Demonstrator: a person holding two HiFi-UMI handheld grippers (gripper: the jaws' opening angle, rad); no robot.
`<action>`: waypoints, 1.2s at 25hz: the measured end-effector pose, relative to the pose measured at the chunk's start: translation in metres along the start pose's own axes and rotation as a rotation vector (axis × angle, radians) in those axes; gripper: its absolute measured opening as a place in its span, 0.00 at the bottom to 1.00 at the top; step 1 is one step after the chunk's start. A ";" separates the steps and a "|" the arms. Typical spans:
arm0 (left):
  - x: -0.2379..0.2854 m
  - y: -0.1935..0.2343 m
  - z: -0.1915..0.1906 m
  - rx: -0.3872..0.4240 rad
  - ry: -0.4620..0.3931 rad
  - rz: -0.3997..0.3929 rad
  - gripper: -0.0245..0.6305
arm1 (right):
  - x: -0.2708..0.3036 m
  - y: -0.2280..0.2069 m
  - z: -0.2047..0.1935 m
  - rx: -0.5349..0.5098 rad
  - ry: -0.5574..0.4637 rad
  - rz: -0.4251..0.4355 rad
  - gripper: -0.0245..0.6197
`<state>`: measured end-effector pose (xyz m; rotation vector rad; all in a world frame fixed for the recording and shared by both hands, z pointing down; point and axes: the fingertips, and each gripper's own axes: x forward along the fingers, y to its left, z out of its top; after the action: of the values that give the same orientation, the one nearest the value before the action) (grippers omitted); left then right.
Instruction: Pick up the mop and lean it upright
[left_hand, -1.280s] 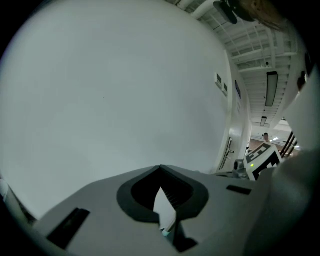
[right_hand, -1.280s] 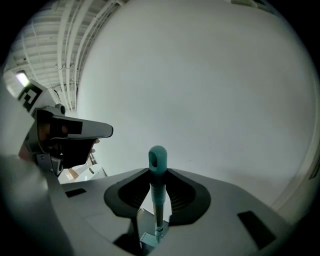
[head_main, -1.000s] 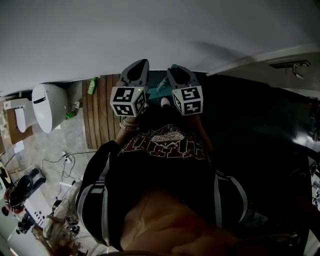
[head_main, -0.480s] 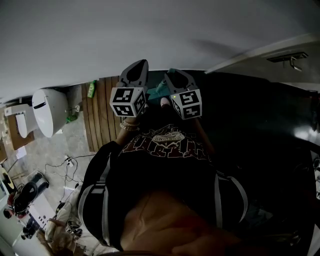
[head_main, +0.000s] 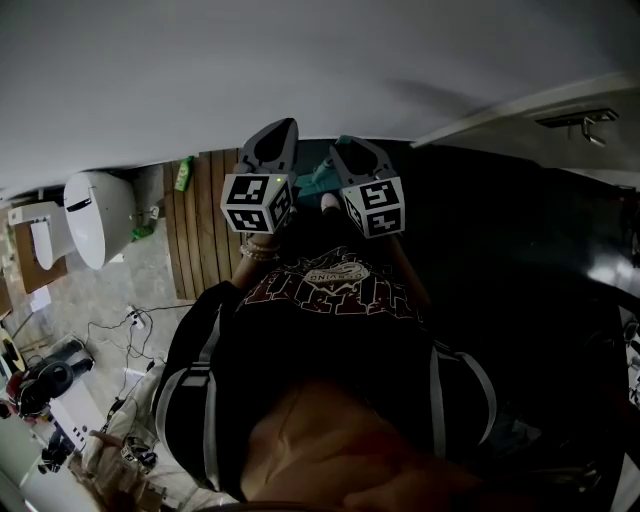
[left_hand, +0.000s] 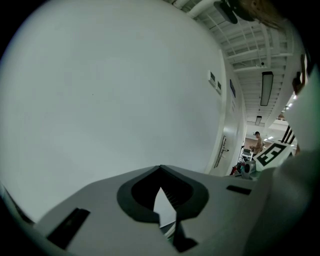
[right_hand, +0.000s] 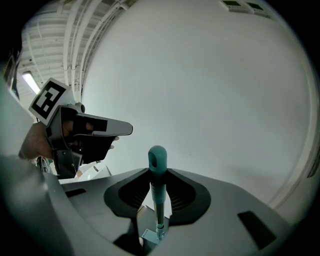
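Nearest the head camera is the person's dark printed shirt (head_main: 330, 300). Both grippers are held out just beyond it, side by side and near each other. The right gripper (right_hand: 158, 176) is closed on the mop (right_hand: 157, 162): its jaws stand fairly wide, with the teal grip of the handle upright between the pads, and the looped handle end projects above the jaw tips. The left gripper (left_hand: 160, 172) is empty, its jaws drawn together to a narrow slit. In the dim head view, a teal shape between the two grippers is probably the mop's lower part. Beyond stands a plain pale wall (right_hand: 215, 90). A wooden floor panel (head_main: 205, 230) and a white toilet (head_main: 95, 215) lie to the left.
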<state>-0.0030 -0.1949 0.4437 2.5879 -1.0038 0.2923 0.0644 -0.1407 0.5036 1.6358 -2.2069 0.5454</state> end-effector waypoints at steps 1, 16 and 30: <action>0.000 0.000 0.000 -0.002 0.000 0.001 0.11 | 0.000 0.000 0.000 -0.002 0.001 0.003 0.21; -0.009 0.008 0.005 -0.006 -0.012 0.029 0.11 | 0.011 0.004 0.007 -0.021 0.001 0.013 0.21; -0.013 0.011 0.005 -0.015 -0.023 0.054 0.11 | 0.028 -0.008 0.015 -0.022 -0.010 0.009 0.21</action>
<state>-0.0197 -0.1968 0.4376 2.5587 -1.0816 0.2682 0.0639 -0.1734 0.5053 1.6217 -2.2207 0.5140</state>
